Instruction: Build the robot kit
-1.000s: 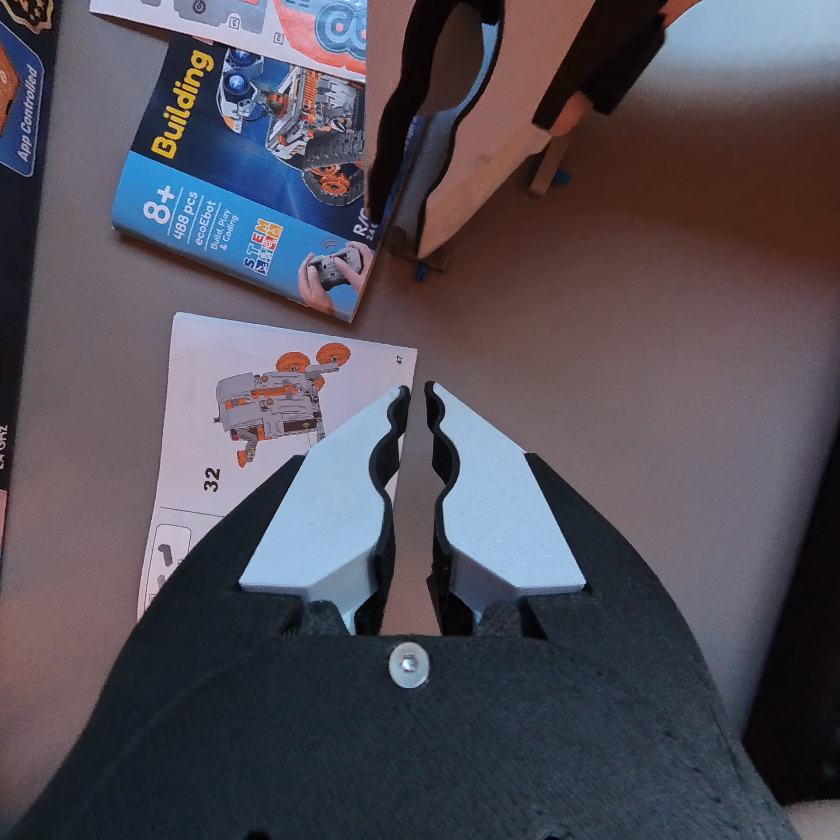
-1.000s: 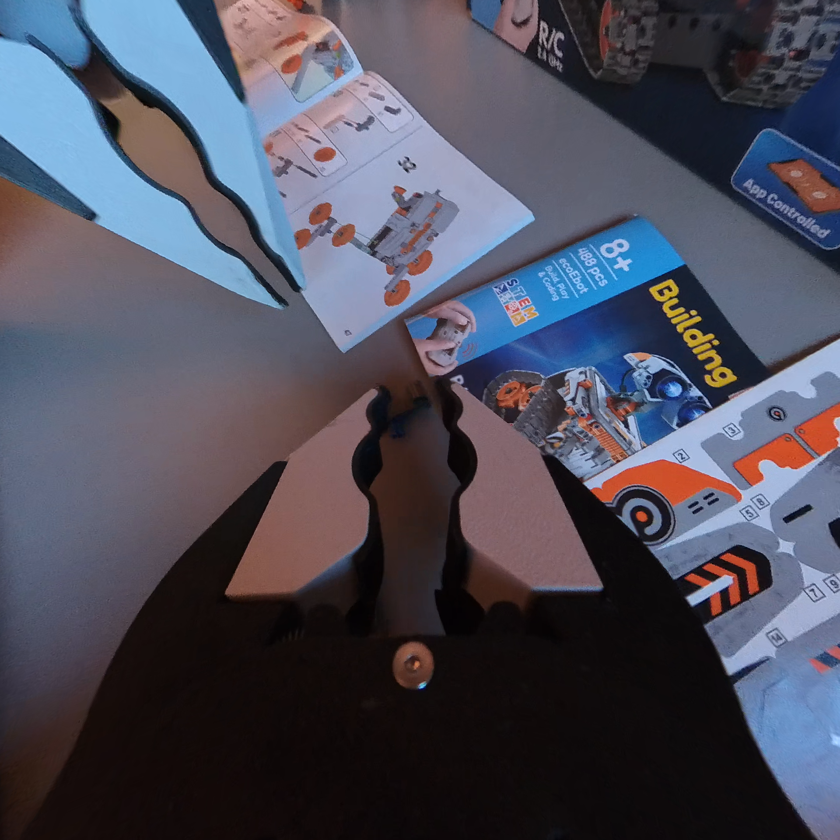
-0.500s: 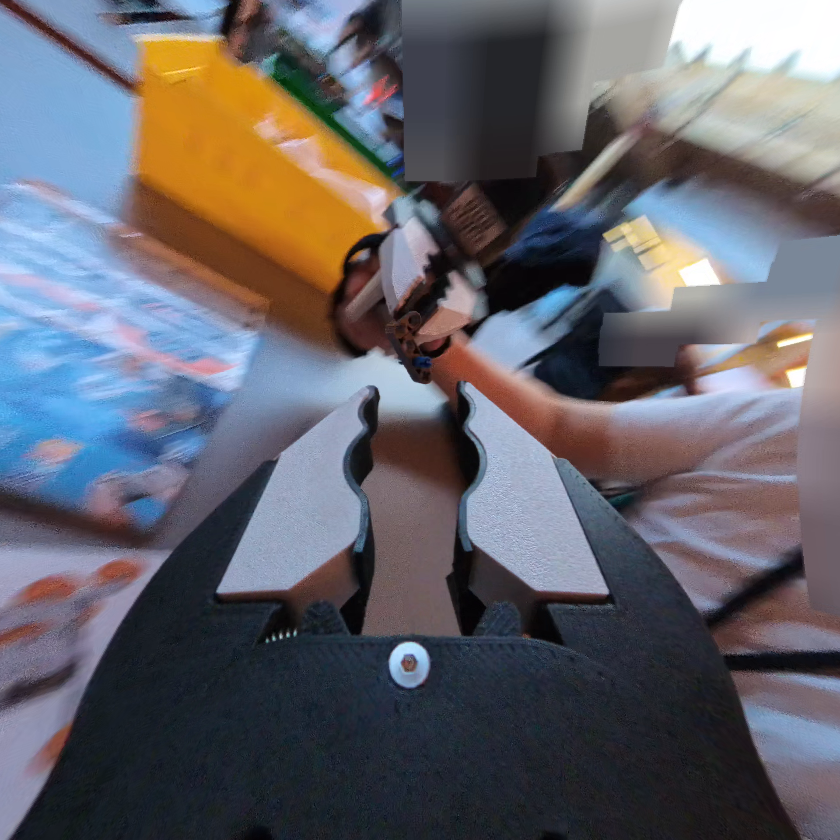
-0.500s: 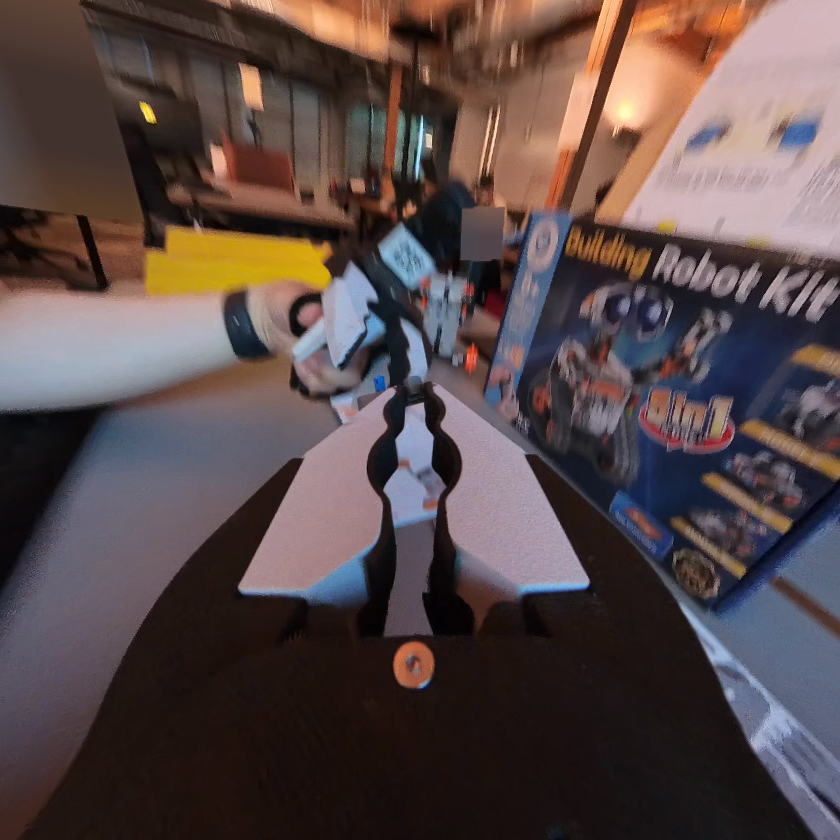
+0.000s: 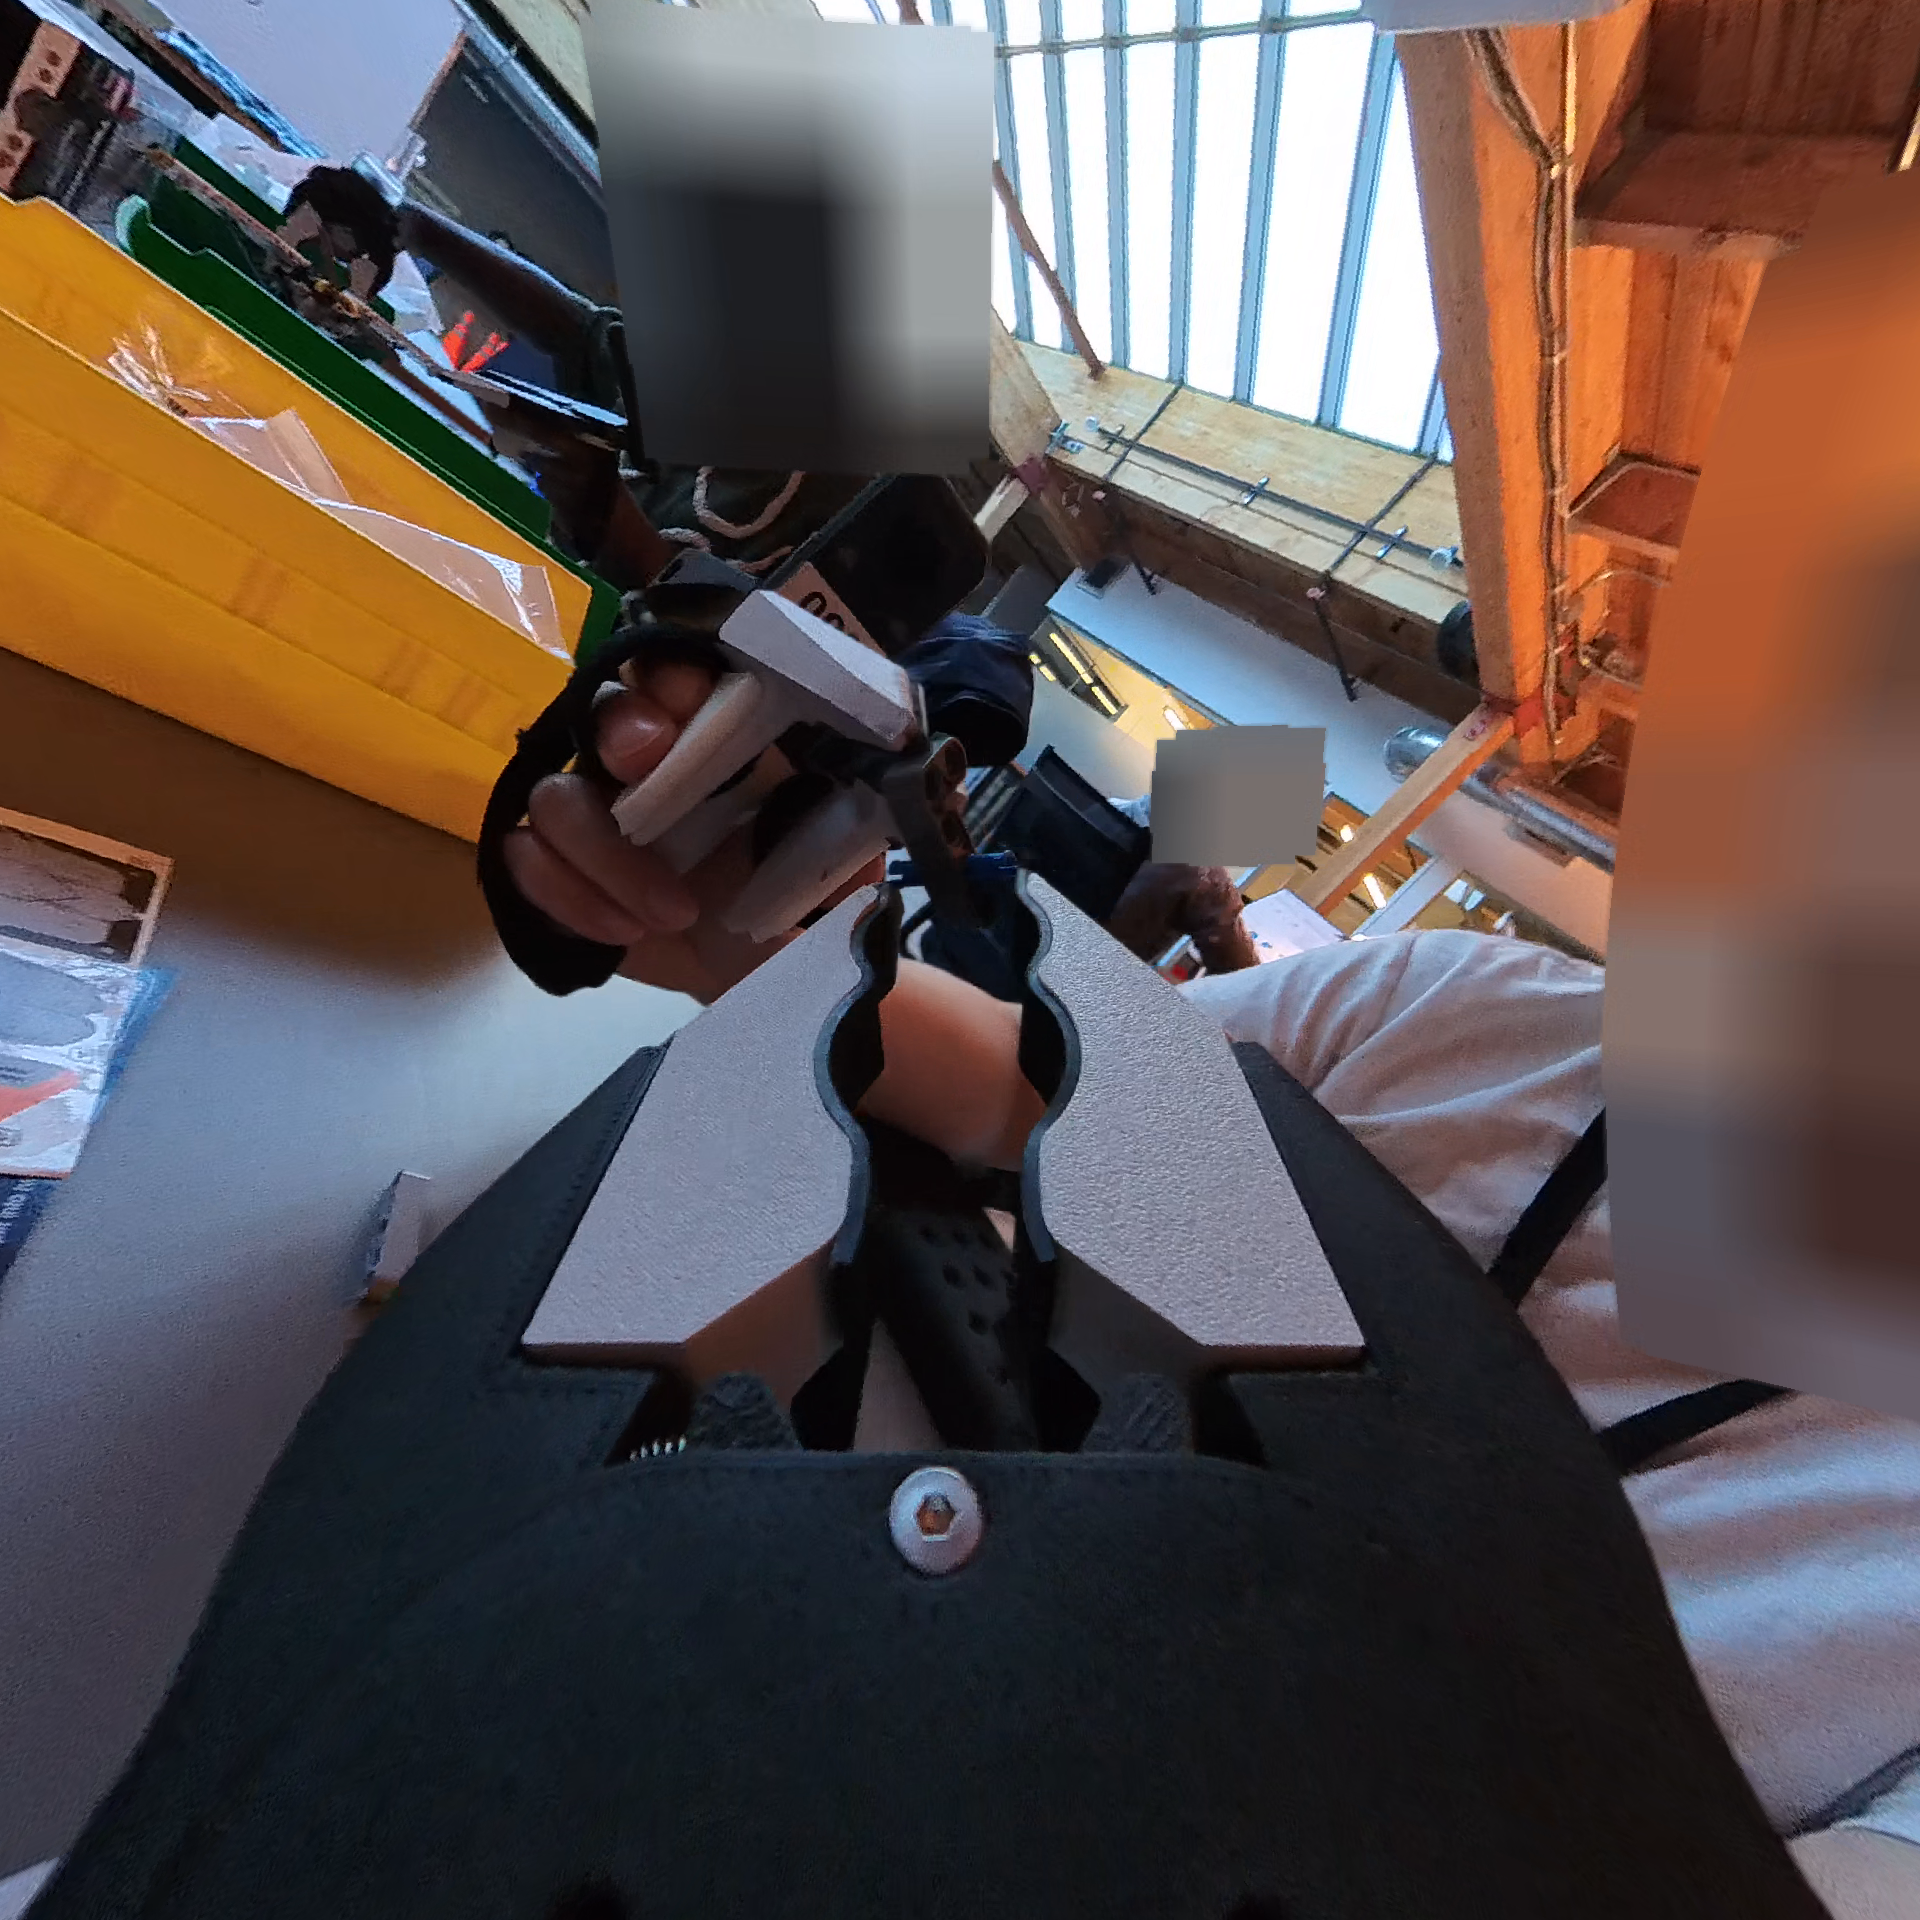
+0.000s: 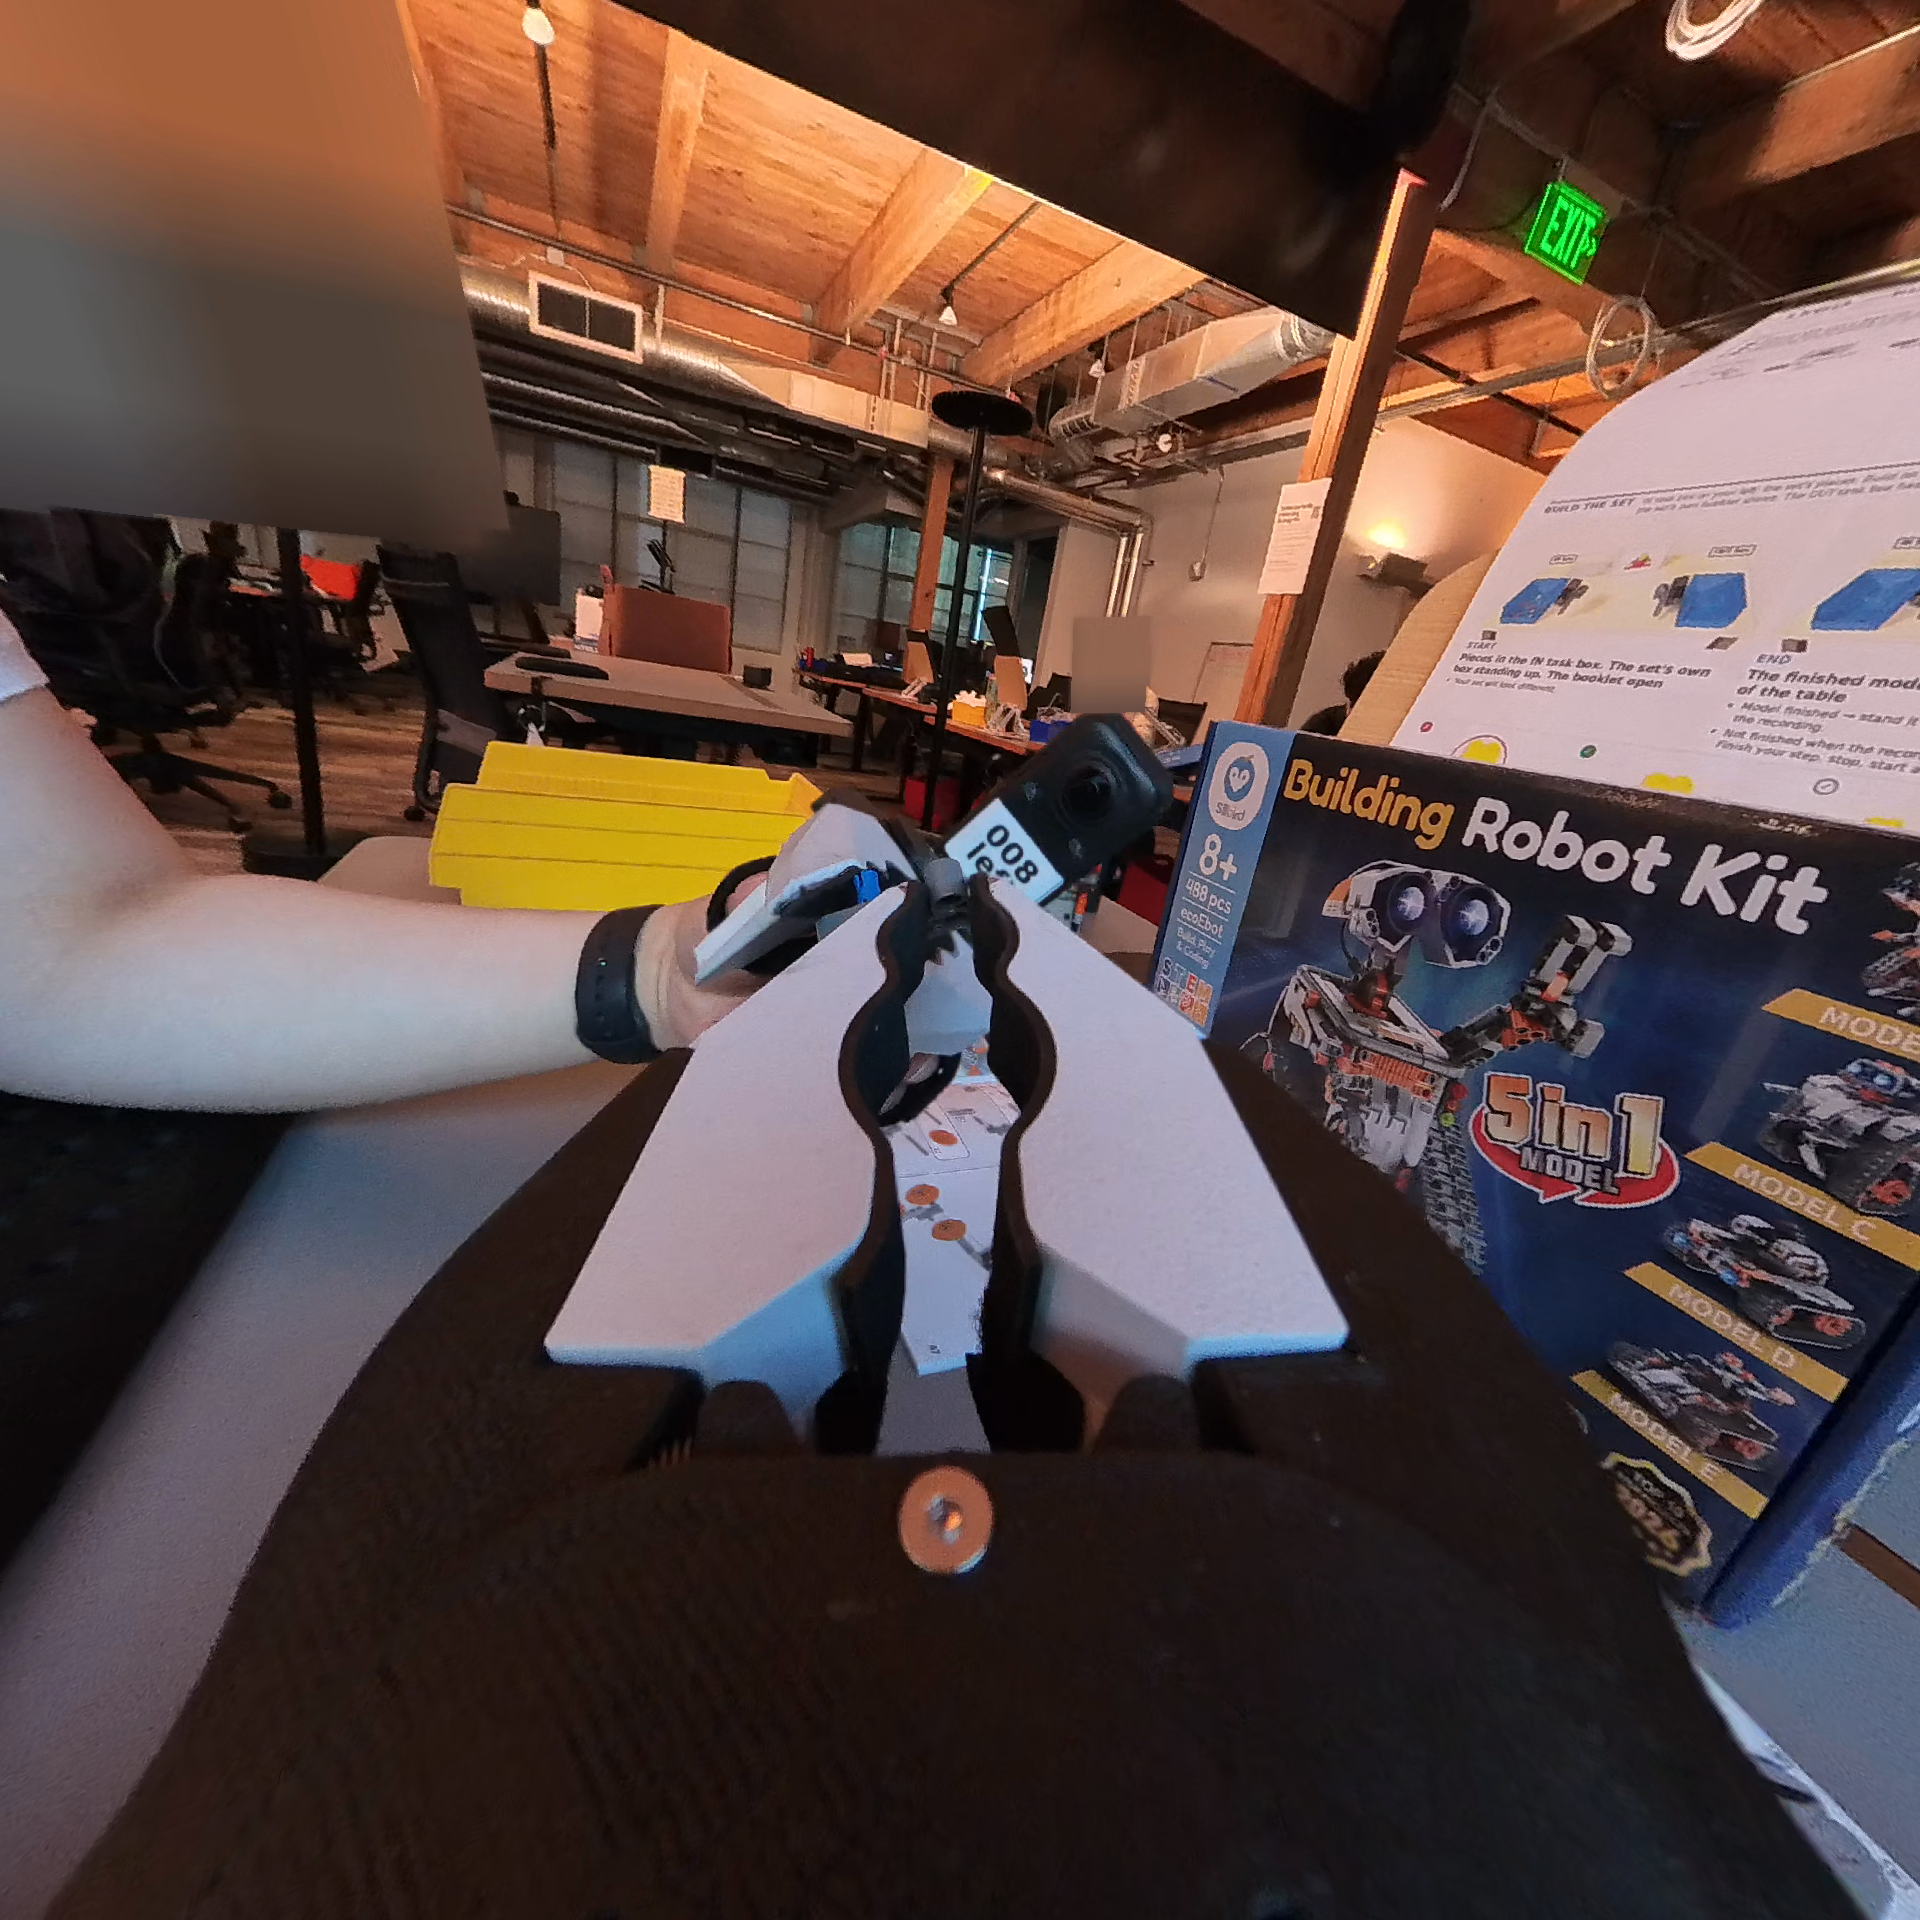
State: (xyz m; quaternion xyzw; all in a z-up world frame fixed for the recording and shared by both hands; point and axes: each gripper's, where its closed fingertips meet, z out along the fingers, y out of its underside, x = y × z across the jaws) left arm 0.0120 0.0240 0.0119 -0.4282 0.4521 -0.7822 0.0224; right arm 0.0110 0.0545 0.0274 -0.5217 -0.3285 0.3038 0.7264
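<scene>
Two grippers facing each other above the table (image 6: 156, 1351).
Right gripper (image 6: 948, 906) pinches a small dark toy part (image 6: 943, 883); left gripper (image 5: 954, 902), jaws apart and empty, sits just beside it.

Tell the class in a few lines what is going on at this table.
A person holds a gripper in each hand above the grey table, the two facing each other. The right gripper has its jaws shut on a small dark grey building piece. The left gripper, jaws open, has its tips right at that piece; whether they touch it is unclear. A building kit box stands on the table, with yellow bins behind.
</scene>
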